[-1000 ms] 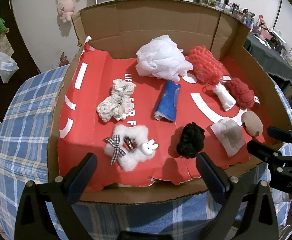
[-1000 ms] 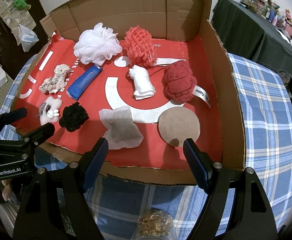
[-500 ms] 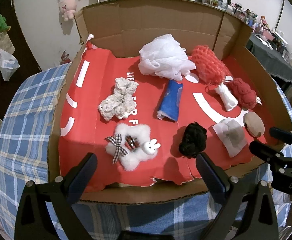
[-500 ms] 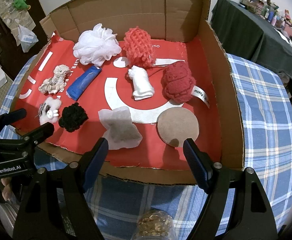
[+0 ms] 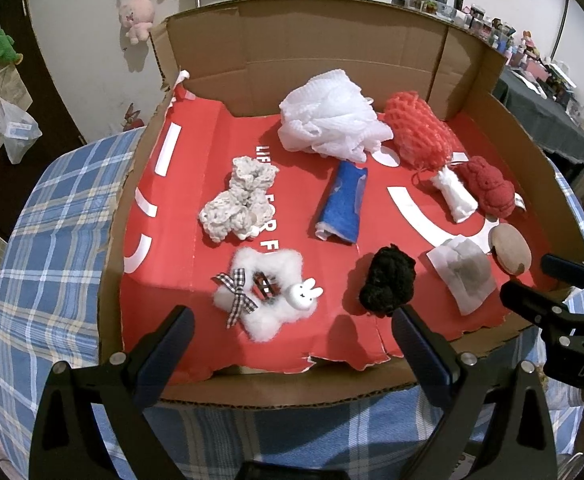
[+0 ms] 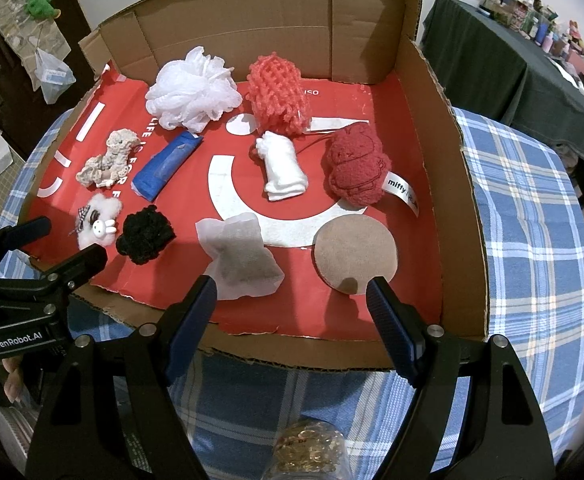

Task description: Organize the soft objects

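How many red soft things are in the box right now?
2: a coral-red mesh pouf at the back wall, and a dark red plush sponge near the right side, in front of it. None seem hidden.

In front of me ten soft things lie apart on the red liner. At the back sit a puffy white mesh bath pouf (image 6: 193, 90) and a coral netted sponge (image 6: 279, 94). In the middle row are a cream crocheted scrunchie (image 6: 108, 159), a rolled blue cloth (image 6: 166, 164), a folded white cloth (image 6: 283, 171) and a dark red plush pad (image 6: 355, 171). Nearest me lie a fluffy white bunny hair clip (image 6: 98, 226), a black woolly scrunchie (image 6: 145, 234), a crumpled grey-white gauze sachet (image 6: 239, 256) and a flat round tan pad (image 6: 355, 253).
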Demonstrator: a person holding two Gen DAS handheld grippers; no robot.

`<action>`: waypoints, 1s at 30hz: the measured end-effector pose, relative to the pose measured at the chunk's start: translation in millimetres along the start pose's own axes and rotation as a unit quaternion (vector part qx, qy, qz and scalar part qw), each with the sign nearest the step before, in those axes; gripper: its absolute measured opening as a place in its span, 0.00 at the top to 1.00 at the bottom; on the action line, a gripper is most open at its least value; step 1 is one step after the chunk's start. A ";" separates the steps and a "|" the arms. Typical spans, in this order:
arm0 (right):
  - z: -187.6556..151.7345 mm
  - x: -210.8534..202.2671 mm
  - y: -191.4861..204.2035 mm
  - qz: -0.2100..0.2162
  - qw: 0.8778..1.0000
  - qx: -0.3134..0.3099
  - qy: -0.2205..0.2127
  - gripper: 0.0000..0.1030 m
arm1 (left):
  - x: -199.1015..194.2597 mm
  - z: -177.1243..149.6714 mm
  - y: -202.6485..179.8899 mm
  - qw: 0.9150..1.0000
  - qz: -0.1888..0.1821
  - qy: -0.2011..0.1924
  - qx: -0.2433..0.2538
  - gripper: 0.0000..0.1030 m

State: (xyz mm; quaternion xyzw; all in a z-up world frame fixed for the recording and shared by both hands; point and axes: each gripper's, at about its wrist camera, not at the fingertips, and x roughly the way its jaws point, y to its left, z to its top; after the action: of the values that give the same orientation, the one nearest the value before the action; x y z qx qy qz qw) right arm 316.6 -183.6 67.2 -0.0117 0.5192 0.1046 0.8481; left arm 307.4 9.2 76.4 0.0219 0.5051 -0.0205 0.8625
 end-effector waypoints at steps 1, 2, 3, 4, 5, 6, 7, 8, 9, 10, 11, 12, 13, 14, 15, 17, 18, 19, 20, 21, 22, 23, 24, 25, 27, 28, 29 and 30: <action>0.2 0.2 -0.1 0.000 1.000 0.000 0.000 0.25 | 0.0 0.0 -0.2 1.000 0.001 -0.001 0.000 0.02; 0.4 0.3 0.0 0.000 1.000 0.000 0.000 0.25 | -0.2 0.0 0.0 1.000 0.001 -0.001 0.000 0.02; -0.1 0.0 0.1 0.000 1.000 0.000 0.000 0.25 | -0.2 0.0 0.0 1.000 0.001 -0.001 0.000 0.02; 0.1 0.1 0.0 0.000 1.000 0.000 0.000 0.25 | 0.0 0.1 0.1 1.000 0.000 0.000 0.001 0.02; -0.3 -0.1 0.2 0.000 1.000 0.000 0.000 0.25 | -0.1 0.0 0.0 1.000 0.000 0.000 0.000 0.02; -0.2 -0.1 0.1 0.000 1.000 0.000 0.000 0.25 | -0.2 -0.1 0.4 1.000 -0.001 0.000 0.000 0.02; -0.3 -0.1 0.2 0.000 1.000 0.000 0.000 0.25 | 0.1 0.0 0.8 1.000 -0.001 0.001 -0.001 0.02; 0.2 0.1 -0.2 0.000 1.000 0.000 0.000 0.25 | 0.1 0.1 1.0 1.000 -0.001 0.001 -0.001 0.02; -0.4 -0.2 0.2 0.000 1.000 0.000 0.000 0.25 | 0.3 0.2 0.9 1.000 -0.001 0.001 -0.001 0.02; -0.2 -0.1 0.1 0.000 1.000 0.000 0.000 0.25 | 0.4 0.3 1.1 1.000 -0.002 0.001 -0.001 0.02; 0.2 0.0 -0.3 0.000 1.000 0.000 0.000 0.25 | 0.6 0.5 1.1 1.000 -0.002 0.001 -0.002 0.02; -0.2 -0.1 0.0 0.000 1.000 0.000 0.000 0.25 | 0.8 0.5 1.0 1.000 -0.002 0.001 -0.001 0.02; -0.3 -0.2 0.0 0.000 1.000 0.000 0.000 0.25 | 0.9 0.6 1.0 1.000 -0.002 0.001 -0.001 0.02; -0.4 -0.2 0.1 0.000 1.000 0.000 0.000 0.25 | 0.9 0.4 0.9 1.000 -0.002 0.001 -0.001 0.02; -0.1 0.0 0.2 0.000 1.000 0.000 0.000 0.25 | 1.2 0.4 0.8 1.000 -0.002 0.002 -0.001 0.02; -0.4 -0.1 0.2 0.000 1.000 0.000 0.000 0.25 | 0.8 0.4 0.8 1.000 -0.001 0.001 -0.002 0.02; -0.2 0.0 0.1 0.000 1.000 0.000 0.000 0.25 | 0.8 0.5 0.8 1.000 -0.001 0.001 -0.001 0.02; -0.3 0.0 0.0 0.000 1.000 0.000 0.000 0.25 | 0.7 0.5 1.2 1.000 -0.001 0.001 -0.001 0.02; -0.3 0.0 -0.1 0.000 1.000 0.000 0.000 0.25 | 1.0 0.7 0.8 1.000 -0.001 0.001 -0.001 0.02; -0.2 0.0 -0.1 0.000 1.000 0.000 0.000 0.25 | 0.9 0.7 1.0 1.000 -0.001 0.001 -0.001 0.02; 0.0 0.0 -0.2 0.000 1.000 0.000 -0.001 0.25 | 0.8 0.7 1.1 1.000 -0.001 0.001 -0.001 0.02; 0.3 0.2 -0.3 0.000 1.000 0.000 -0.001 0.25 | 0.6 0.7 0.7 1.000 -0.001 0.001 -0.001 0.02; -0.1 0.0 -0.1 0.000 1.000 0.000 0.000 0.25 | 0.6 0.7 0.7 1.000 -0.001 0.001 -0.001 0.02; -0.2 -0.1 -0.1 0.000 1.000 0.000 0.000 0.25 | 0.5 0.8 1.0 1.000 0.000 0.001 -0.001 0.02; 0.0 0.0 -0.2 0.000 1.000 0.000 0.000 0.25 | 0.7 0.5 0.6 1.000 0.001 0.001 0.000 0.02; -0.2 -0.1 -0.2 0.000 1.000 0.000 0.000 0.25 | 0.4 0.1 0.1 1.000 0.001 0.001 0.001 0.02; -0.1 -0.1 -0.3 0.000 1.000 0.000 0.000 0.25 | 0.5 0.2 0.2 1.000 0.001 0.001 0.001 0.02; 0.0 -0.1 -0.4 0.000 1.000 0.000 0.000 0.25 | 0.5 0.1 0.3 1.000 0.001 0.001 0.001 0.02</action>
State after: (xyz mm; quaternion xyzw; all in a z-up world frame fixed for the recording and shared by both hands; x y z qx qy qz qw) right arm 316.6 -184.0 67.3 -0.0117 0.5189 0.1044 0.8484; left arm 307.8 9.5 76.0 0.0235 0.5057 -0.0201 0.8622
